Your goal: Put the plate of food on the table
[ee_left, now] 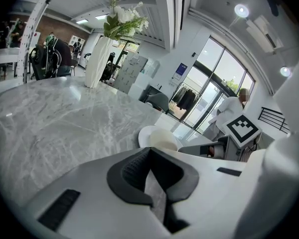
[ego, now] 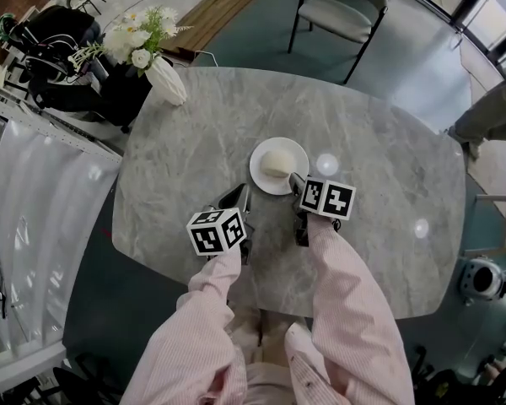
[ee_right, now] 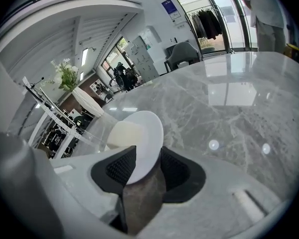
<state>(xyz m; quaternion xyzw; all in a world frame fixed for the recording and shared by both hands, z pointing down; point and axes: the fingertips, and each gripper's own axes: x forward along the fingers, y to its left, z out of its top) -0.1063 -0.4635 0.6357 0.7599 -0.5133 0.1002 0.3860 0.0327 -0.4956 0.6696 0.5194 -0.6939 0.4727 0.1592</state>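
A small white plate [ego: 297, 152] with a pale bun [ego: 276, 164] on it lies flat near the middle of the grey marble table [ego: 194, 142]. My right gripper [ego: 295, 180] reaches its near rim. In the right gripper view the plate's rim [ee_right: 150, 133] sits between the two dark pads, which stand apart on either side of it, so my right gripper [ee_right: 147, 164] is open. The bun [ee_right: 122, 134] lies just beyond. My left gripper [ego: 239, 195] rests left of the plate, shut and empty [ee_left: 150, 153]. From there the plate [ee_left: 145, 133] is a short way ahead.
A white vase of flowers [ego: 156, 62] stands at the table's far left edge. A chair [ego: 341, 7] stands beyond the far side. A person [ego: 493, 112] is at the right. White racking [ego: 34, 184] lines the left.
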